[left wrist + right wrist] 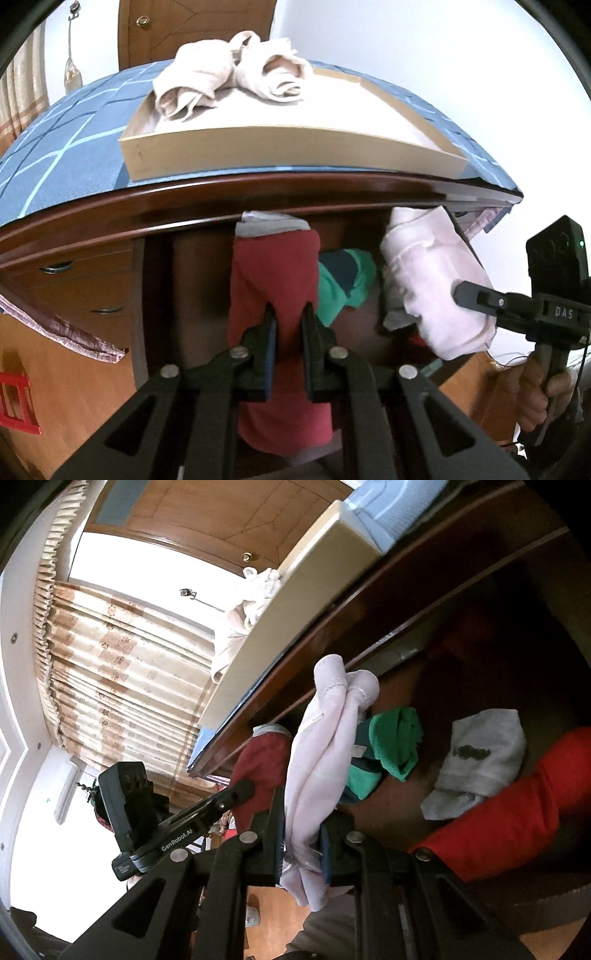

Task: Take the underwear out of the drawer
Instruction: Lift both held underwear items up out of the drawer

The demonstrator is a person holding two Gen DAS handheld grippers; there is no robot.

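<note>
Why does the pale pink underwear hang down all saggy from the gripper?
The pale pink underwear is probably soft, thin cloth: it bunches and droops on both sides of the right gripper. It likely weighs little, since a pinch on one spot holds it. It looks crumpled, not stiff.

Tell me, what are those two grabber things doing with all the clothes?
A person is pulling underwear out of a drawer with two grabbers. The left gripper is pinching a red pair, and the right gripper is pinching a pale pink pair. A green pair is in the drawer. Some beige ones already sit in a tray on top.
</note>
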